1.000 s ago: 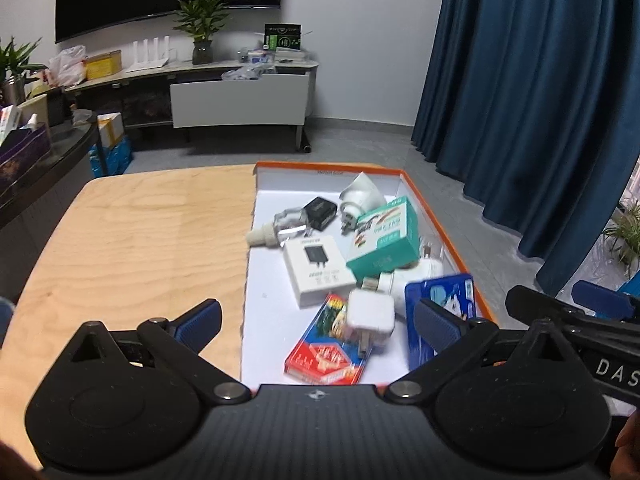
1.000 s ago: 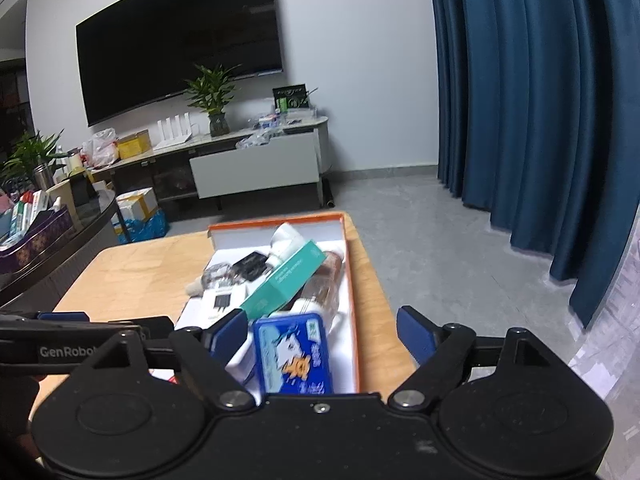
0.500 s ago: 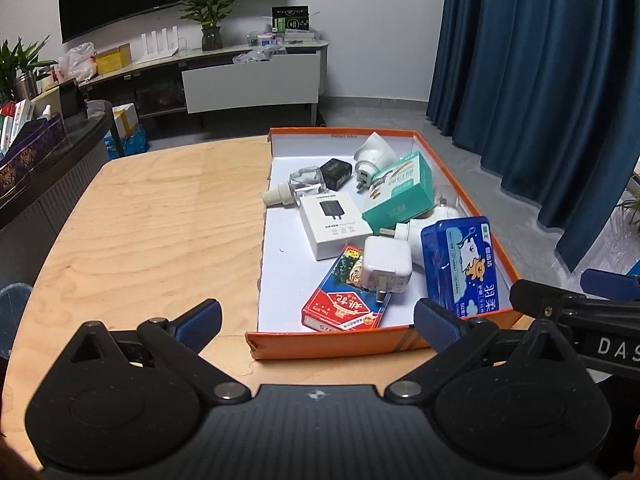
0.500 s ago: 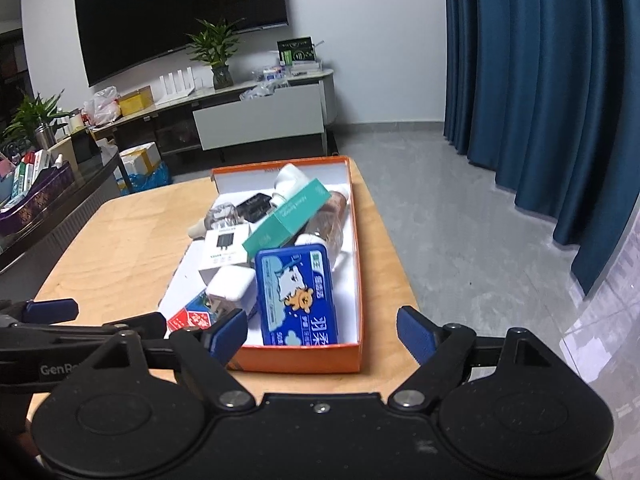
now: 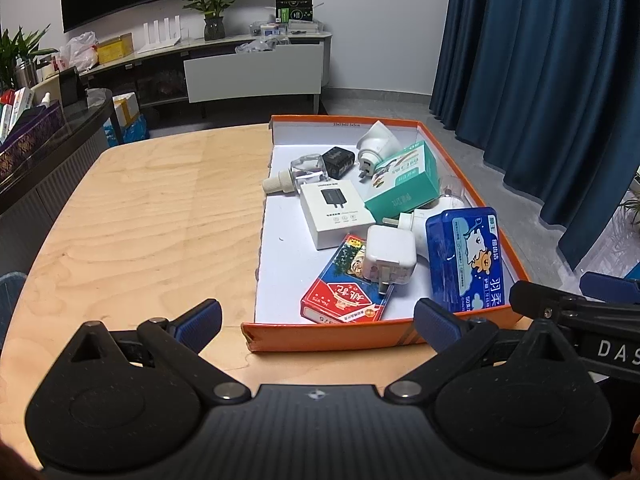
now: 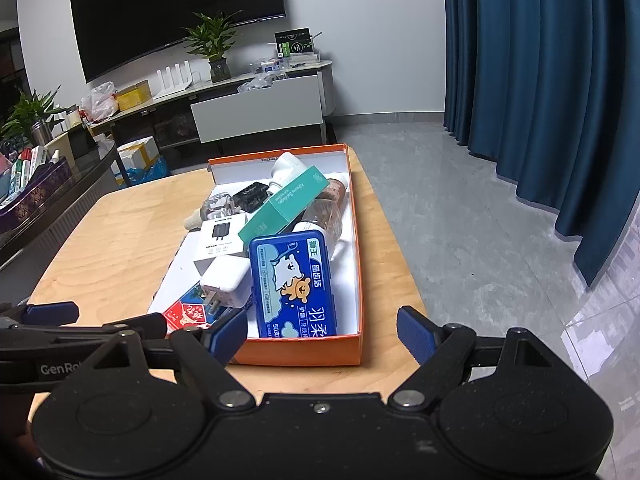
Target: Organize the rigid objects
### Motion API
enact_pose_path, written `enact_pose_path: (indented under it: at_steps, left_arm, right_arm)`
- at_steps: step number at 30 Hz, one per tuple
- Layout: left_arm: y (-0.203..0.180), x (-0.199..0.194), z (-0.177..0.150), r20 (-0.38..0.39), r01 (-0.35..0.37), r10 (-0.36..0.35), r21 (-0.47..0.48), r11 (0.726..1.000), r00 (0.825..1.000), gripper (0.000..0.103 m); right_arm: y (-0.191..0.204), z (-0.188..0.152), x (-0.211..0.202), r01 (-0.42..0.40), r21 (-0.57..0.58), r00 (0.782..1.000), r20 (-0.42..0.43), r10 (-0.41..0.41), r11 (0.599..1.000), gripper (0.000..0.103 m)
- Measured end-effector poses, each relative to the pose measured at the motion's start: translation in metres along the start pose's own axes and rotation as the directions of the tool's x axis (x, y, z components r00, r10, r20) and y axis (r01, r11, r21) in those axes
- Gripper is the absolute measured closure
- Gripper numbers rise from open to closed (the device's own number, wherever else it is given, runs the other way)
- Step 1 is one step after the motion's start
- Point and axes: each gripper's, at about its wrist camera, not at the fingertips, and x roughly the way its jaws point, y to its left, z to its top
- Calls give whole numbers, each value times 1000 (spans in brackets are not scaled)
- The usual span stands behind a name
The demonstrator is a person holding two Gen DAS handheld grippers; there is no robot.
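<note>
The orange box (image 5: 328, 338) at the tabletop's right edge held chargers and packets; both the left gripper (image 5: 318, 322) and the right gripper (image 6: 322, 330) stood wide open, holding nothing.

Wooden table (image 5: 140, 216) in foreground. Dark TV (image 6: 176, 12) on white wall, potted plant (image 6: 214, 46) on the console below. Blue curtains (image 6: 540, 80) at right.

A: Where is there room to pass?
B: The desk (image 5: 152, 216) left of the orange box (image 5: 320, 338) is bare wood.
A: And inside?
B: Crowded; only a white strip along its left wall, beside the card pack (image 5: 344, 292).
</note>
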Motion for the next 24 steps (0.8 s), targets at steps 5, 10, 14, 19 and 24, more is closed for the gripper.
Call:
enact_pose_path:
  at_steps: [5,10,14,19,24]
  left_arm:
    - [0,1,-1,-7,4,-4,0,1000,1000,0]
    - [0,0,-1,-7,1,-1,-1,1000,1000,0]
    - [0,1,-1,-12,2,-2,-4,1000,1000,0]
    - [-1,3,-1,-22,4,-4,0,1000,1000,0]
    - [-1,3,-2,-24,5,-5,9,1000,1000,0]
  right_arm:
    - [1,-1,1,0,-1,1000,-2,0,1000,7]
    - [1,-2,1,2,-1,1000,-1,-2,1000,7]
    - [0,-2,1,1,0,1000,-2,-1,1000,7]
    - [0,-2,1,2,1,1000,-3,-2,1000,7]
    - [0,-2,2,2,1,1000,-6,-2,1000,7]
